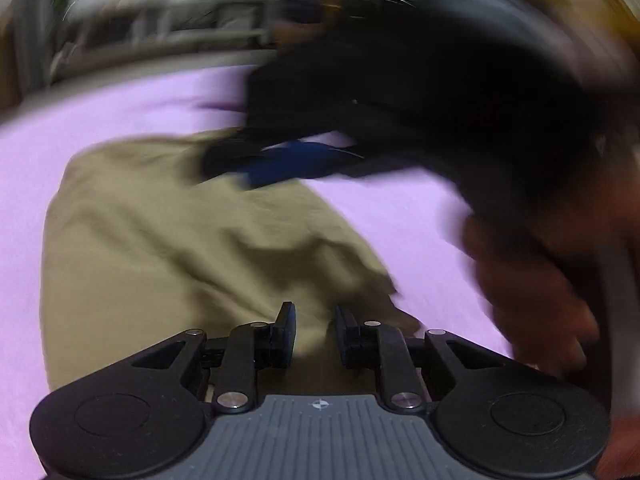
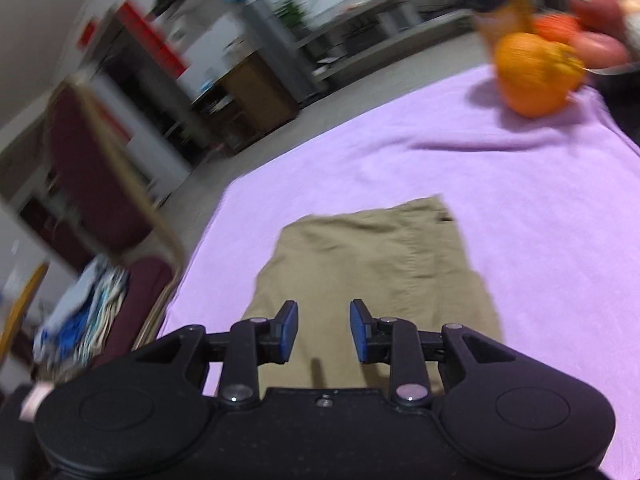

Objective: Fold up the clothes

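Khaki garment [image 2: 376, 264] lying folded, mid-frame on purple cloth [image 2: 540, 184], laid flat for another fold. Right gripper [image 2: 324, 330] above near edge, jaws apart, empty. Left gripper [image 1: 315, 334] narrowly parted over fabric, apparently gripping nothing.

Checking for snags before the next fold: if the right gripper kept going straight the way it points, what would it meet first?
Most likely the khaki garment, lying flat on the purple cloth just ahead of the right gripper. Nothing shows between its parted fingers; depth is unclear.
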A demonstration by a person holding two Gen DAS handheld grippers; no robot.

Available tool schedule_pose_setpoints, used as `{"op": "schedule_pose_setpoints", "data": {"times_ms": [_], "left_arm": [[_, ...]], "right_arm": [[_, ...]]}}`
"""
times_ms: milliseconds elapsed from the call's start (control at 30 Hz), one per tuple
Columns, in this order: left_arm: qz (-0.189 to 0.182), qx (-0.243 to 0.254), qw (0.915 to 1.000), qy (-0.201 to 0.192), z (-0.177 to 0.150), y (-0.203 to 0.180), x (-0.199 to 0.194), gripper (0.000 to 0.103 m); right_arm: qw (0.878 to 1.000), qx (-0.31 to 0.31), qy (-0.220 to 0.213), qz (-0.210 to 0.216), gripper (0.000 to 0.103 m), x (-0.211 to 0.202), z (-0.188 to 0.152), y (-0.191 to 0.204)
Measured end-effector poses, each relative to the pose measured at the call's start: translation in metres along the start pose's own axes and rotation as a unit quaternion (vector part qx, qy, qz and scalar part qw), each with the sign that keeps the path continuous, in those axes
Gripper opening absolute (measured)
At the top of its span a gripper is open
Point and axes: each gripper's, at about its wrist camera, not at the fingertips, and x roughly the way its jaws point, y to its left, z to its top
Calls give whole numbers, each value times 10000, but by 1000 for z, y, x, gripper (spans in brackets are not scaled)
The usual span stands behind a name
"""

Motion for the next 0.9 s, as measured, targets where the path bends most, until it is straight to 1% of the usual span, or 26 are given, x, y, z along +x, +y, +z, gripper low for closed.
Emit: {"op": "schedule_pose_setpoints", "data": {"times_ms": [33, 100, 133, 167, 200, 233, 267, 300, 367, 400, 433, 467, 500, 567, 633, 700, 733, 800, 833, 900], "left_arm": [[27, 67, 10000, -4, -1, -4, -4, 17], [78, 161, 9998, -10, -2, -10, -12, 17], [136, 123, 9998, -29, -2, -7, -19, 18], [256, 87, 9996, -78, -3, -3, -28, 20], [377, 52, 9992, -127, -4, 1, -37, 23], [491, -40, 9986, -167, -6, 7, -45, 25], [596, -223, 9978, -193, -10, 16, -55, 29], [693, -429, 9964, -211, -13, 27, -64, 30], [899, -904, 9916, -230, -22, 48, -80, 30], [1004, -1135, 9881, -245, -26, 58, -87, 31], [1083, -1343, 9846, -268, -30, 65, -93, 31], [1133, -1515, 9815, -291, -33, 69, -98, 31], [1161, -1654, 9789, -311, -35, 73, -101, 31], [1143, -1788, 9767, -332, -34, 76, -100, 30], [1123, -1634, 9797, -304, -31, 71, -92, 29], [1080, -1384, 9843, -178, -32, 64, -81, 28], [1084, -1281, 9858, -74, -33, 62, -74, 28], [1170, -1171, 9859, 245, -40, 60, -57, 27], [1196, -1157, 9856, 304, -44, 61, -53, 27], [1210, -1203, 9848, 313, -48, 62, -55, 27]], "right_arm": [[9995, -271, 130, -11, 30, 5, 1, 3], [9951, -786, 418, -421, 29, 20, -3, 3], [9911, -1000, 548, -693, 26, 26, -7, 1], [9857, -1185, 445, -1115, 13, 24, -12, -2], [9781, -1363, 341, -1537, 3, 23, -17, -4], [9680, -1314, 173, -2130, 5, 16, -19, -10], [9615, -1101, 70, -2516, 7, 9, -18, -18], [9623, -761, 32, -2610, 9, -2, -16, -29], [9691, -337, 28, -2443, 10, -26, -16, -39], [9718, -128, 26, -2355, 12, -38, -17, -44], [9773, -65, 5, -2118, 15, -48, -20, -40], [9822, -2, -15, -1880, 23, -59, -22, -37], [9864, 60, -35, -1640, 26, -69, -25, -33], [9930, 13, 40, -1183, 26, -77, -34, -16], [9951, -294, 106, -943, 25, -76, -45, 6], [9927, -817, 301, -838, 23, -68, -57, 27], [9891, -1009, 442, -973, 22, -60, -63, 32], [9798, -1390, 722, -1242, 21, -45, -74, 40], [9741, -1523, 880, -1420, 19, -37, -80, 39], [9720, -1580, 879, -1500, 17, -37, -82, 39]]}}
